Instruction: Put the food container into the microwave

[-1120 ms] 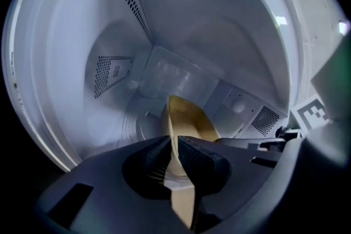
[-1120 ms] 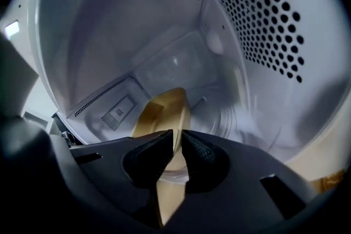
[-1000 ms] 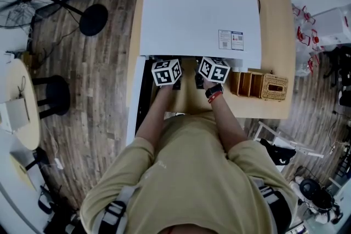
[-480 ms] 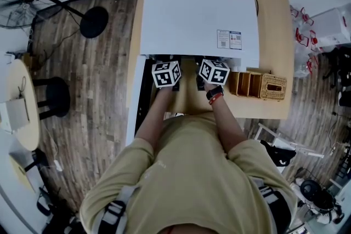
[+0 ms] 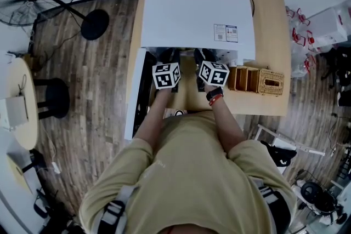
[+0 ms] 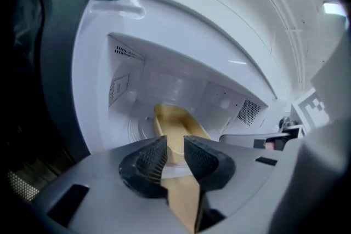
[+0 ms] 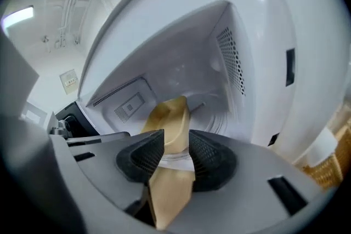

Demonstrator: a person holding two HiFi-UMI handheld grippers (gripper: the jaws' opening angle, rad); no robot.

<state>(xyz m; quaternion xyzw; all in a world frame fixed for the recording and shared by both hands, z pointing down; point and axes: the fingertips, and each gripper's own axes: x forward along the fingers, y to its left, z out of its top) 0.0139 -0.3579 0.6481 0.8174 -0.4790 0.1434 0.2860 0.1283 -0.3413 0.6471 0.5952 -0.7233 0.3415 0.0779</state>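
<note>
**A:** Head view first: where do you have me standing?

**B:** You're facing the white microwave (image 5: 197,16) on the wooden table (image 5: 271,35), with its door (image 5: 134,98) swung open on your left. Your left gripper (image 5: 167,69) and right gripper (image 5: 212,69) reach side by side into its opening. From up here the container is hard to make out.

**A:** And the left gripper view?

**B:** Your jaws are narrow, pinching the left wall of the tan food container (image 6: 174,120). It's oblong, and its long axis runs straight away from you. The far end points into the cavity, over the turntable (image 6: 137,126). You can't tell whether it rests there or hangs.

**A:** Right gripper view?

**B:** Your jaws are closed on the container's right wall. The far end is inside the cavity and the near end is at your jaws.
</note>
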